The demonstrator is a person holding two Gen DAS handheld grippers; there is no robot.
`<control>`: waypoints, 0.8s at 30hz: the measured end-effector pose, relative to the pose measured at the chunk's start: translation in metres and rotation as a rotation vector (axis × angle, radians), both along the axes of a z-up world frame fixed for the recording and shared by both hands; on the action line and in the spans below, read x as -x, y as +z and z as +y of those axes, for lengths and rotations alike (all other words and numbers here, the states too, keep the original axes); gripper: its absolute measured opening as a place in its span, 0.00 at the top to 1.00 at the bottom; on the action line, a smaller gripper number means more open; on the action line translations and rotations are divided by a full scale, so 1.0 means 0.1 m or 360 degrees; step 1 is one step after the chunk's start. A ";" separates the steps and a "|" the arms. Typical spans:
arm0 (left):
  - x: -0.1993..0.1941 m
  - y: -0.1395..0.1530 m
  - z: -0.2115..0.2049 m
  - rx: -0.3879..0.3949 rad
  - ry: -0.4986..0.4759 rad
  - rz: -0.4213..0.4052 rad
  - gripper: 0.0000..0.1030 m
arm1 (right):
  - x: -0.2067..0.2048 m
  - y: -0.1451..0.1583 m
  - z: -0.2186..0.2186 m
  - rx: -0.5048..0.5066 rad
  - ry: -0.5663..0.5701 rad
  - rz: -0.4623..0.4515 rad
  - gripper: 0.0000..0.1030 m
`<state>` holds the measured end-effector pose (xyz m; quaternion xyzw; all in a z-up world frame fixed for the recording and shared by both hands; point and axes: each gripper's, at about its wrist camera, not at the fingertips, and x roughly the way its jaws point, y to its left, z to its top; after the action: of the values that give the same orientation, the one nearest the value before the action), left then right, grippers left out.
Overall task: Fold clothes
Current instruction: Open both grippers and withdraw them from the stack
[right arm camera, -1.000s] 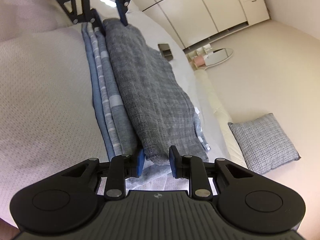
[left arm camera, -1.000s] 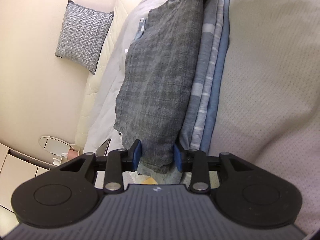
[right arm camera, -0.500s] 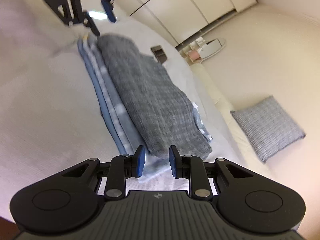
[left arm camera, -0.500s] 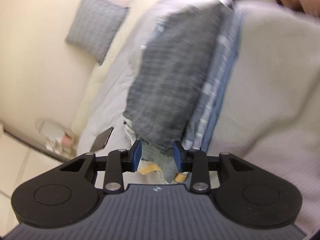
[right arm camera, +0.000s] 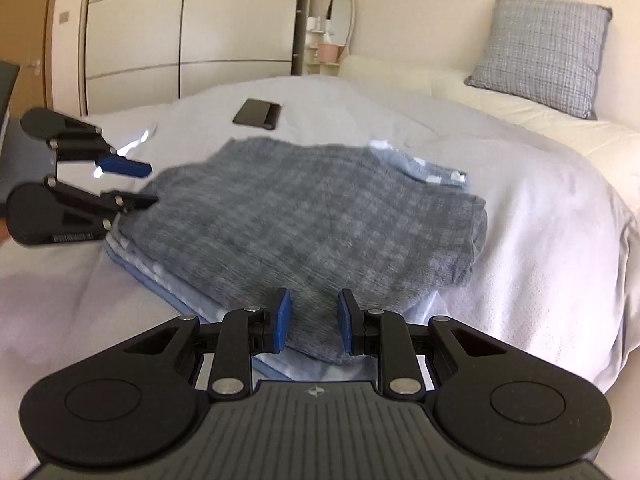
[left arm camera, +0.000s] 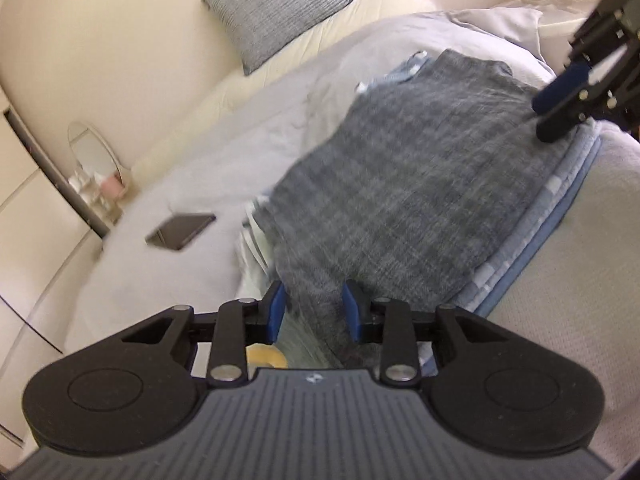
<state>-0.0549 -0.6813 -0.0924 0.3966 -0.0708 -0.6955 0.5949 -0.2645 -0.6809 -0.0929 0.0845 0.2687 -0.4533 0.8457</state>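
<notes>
A: From the left wrist view, the left tool (left arm camera: 314,310) has its blue pads apart, and a corner of the grey checked garment (left arm camera: 420,184) lies in the gap without being pinched. The garment sits folded on top of a blue striped stack (left arm camera: 556,208) on the bed (left arm camera: 208,168). Beyond the garment's far corner hangs the right tool (left arm camera: 560,108), its pads also parted.

B: And beside the garment?

A: A dark phone (left arm camera: 180,230) lies on the sheet, apart from the garment's near edge; a checked cushion (left arm camera: 276,4) leans behind it against the wall. Motion blur softens the cloth.

B: The right wrist view?

A: The right tool (right arm camera: 314,320) is open over the garment's (right arm camera: 320,224) near edge, gripping nothing. The left tool (right arm camera: 132,184) hovers at the garment's far-left corner, pads spread. The blue stack (right arm camera: 160,276) peeks out beneath the garment. The phone (right arm camera: 258,114) is past the garment; the cushion (right arm camera: 540,48) is further back.

B: So what does the step need?

A: The garment looks folded and set down, so the next job is probably tidying. Each tool should press or tug its own corner lightly, keeping the garment's edges square with the stack below, and avoid catching the lower layers.
</notes>
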 end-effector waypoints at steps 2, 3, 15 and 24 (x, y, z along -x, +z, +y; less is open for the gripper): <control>0.00 0.01 0.02 -0.0006 0.0003 0.0003 0.74 | -0.01 0.00 0.05 0.0036 0.0012 0.0037 0.77; -0.01 0.01 0.04 -0.0009 0.0004 0.0005 0.74 | -0.01 0.00 0.07 0.0041 0.0011 0.0043 0.77; -0.08 0.25 0.25 -0.0033 0.0230 0.0279 0.59 | 0.19 0.25 0.26 0.0079 -0.0095 -0.0072 0.63; -0.09 0.31 0.83 0.0021 0.0510 0.0673 0.01 | 0.35 0.27 0.70 -0.0044 -0.0300 -0.0195 0.22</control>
<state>-0.0460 -0.5982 -0.0617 0.2447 0.1143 -0.6593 0.7017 -0.2991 -0.6110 -0.0657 0.1484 0.2136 -0.5210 0.8130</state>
